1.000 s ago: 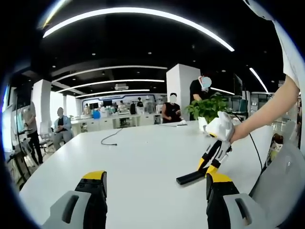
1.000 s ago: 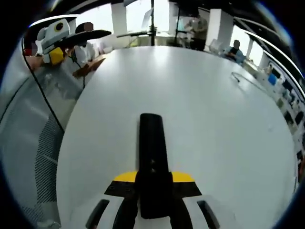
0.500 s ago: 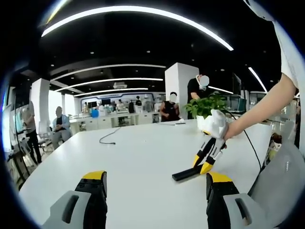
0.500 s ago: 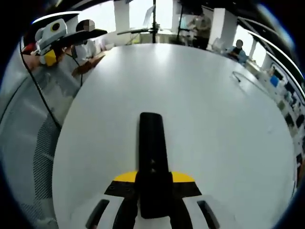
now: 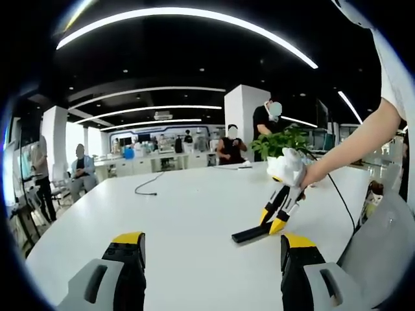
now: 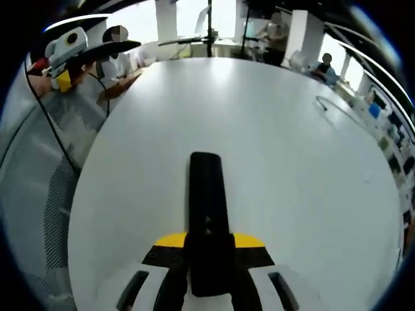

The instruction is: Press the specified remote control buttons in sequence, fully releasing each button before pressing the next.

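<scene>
Remote control [image 6: 206,207] clamped by right gripper [image 6: 207,253]

Left gripper [image 5: 211,272] wide, empty — remote probably light, rigid, slick — grip its long sides.

Remote [image 6: 206,214]: between the jaws of the right gripper [image 6: 207,249], its far end out over the table [image 6: 272,129].
Right gripper, left gripper view [image 5: 275,217]: right of centre, above the table [image 5: 188,220], remote [image 5: 249,234] at its tip.
Plant [image 5: 285,144]: behind that gripper.
Cable [image 5: 148,186]: on the table, far left.
Left gripper [image 5: 211,272]: near edge, jaws apart.
</scene>
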Demonstrator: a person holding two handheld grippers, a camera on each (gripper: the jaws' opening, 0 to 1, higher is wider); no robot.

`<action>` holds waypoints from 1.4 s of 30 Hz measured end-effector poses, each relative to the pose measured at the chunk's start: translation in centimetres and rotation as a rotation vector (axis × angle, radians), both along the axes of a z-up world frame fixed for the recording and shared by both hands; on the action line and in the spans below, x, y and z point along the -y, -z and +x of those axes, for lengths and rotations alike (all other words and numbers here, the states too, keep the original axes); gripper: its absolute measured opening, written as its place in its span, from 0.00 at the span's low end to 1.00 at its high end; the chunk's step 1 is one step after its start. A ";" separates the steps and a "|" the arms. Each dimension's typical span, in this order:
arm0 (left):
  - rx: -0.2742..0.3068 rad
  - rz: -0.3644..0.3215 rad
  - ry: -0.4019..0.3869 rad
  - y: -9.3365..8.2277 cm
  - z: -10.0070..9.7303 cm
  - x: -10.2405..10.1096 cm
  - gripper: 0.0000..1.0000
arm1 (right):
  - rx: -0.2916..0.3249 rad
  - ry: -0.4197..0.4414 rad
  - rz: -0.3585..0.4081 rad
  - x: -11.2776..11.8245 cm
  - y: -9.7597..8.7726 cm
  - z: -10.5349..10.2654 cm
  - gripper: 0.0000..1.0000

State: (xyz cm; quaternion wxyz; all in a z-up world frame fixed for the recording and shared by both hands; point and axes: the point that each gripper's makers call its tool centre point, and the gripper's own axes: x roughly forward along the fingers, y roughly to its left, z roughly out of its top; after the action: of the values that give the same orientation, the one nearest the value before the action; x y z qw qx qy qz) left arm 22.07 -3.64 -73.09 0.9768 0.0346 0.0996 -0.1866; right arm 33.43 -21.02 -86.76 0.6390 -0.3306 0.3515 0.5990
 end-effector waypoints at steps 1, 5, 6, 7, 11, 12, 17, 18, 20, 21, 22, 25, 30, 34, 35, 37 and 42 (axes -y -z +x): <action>-0.001 0.000 0.001 0.0 0.0 0.0 0.88 | -0.001 -0.001 0.001 0.0 0.0 0.1 0.21; -0.003 0.001 0.001 0.1 0.0 0.0 0.88 | -0.001 -0.002 0.004 0.1 -0.1 0.3 0.21; -0.006 0.003 0.000 0.1 -0.1 0.0 0.88 | -0.001 -0.004 0.005 0.1 -0.1 0.4 0.21; -0.006 0.003 0.001 0.1 -0.1 0.0 0.88 | -0.001 -0.004 0.005 0.1 -0.1 0.5 0.21; -0.010 0.003 0.001 0.2 -0.1 0.0 0.88 | -0.001 -0.005 0.003 0.0 -0.1 0.7 0.21; -0.011 0.002 0.002 0.2 -0.1 0.0 0.88 | -0.001 -0.005 0.003 0.1 -0.1 0.7 0.21; -0.008 -0.001 -0.002 0.1 -0.1 0.0 0.88 | 0.001 0.000 0.004 0.0 -0.1 0.8 0.21; -0.007 -0.002 -0.002 0.1 -0.1 0.0 0.89 | 0.001 0.001 0.004 0.0 -0.1 0.8 0.21; -0.007 -0.003 -0.002 0.1 -0.1 0.0 0.89 | 0.003 -0.004 0.002 0.0 -0.1 0.8 0.21; -0.008 -0.003 -0.002 0.1 -0.1 0.0 0.89 | 0.003 -0.005 0.002 0.0 -0.1 0.8 0.21; -0.008 -0.003 -0.002 0.1 -0.1 0.0 0.89 | 0.003 -0.007 0.002 0.0 -0.1 0.8 0.21; -0.018 -0.007 0.005 0.2 0.1 0.3 0.88 | 0.005 -0.014 -0.001 0.0 -0.1 0.9 0.21; -0.014 -0.008 0.001 0.3 0.4 0.2 0.88 | 0.004 -0.020 -0.016 0.0 -0.1 1.1 0.21; -0.010 -0.019 -0.013 0.3 0.5 -0.2 0.88 | 0.001 -0.018 -0.022 0.0 -0.1 1.3 0.21; -0.010 -0.020 -0.014 0.3 0.5 -0.2 0.88 | 0.000 -0.017 -0.022 0.0 -0.1 1.3 0.21; -0.022 -0.033 -0.010 0.5 0.5 -0.2 0.88 | 0.001 -0.017 -0.024 0.0 -0.1 1.4 0.21; -0.024 -0.038 -0.009 0.4 0.4 -0.1 0.88 | 0.000 -0.021 -0.033 -0.1 -0.1 1.6 0.21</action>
State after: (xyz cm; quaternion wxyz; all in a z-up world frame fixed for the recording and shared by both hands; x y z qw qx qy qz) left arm 22.47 -3.55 -73.53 0.9768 0.0131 0.1079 -0.1847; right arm 35.03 -20.92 -86.65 0.6272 -0.3449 0.3575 0.5999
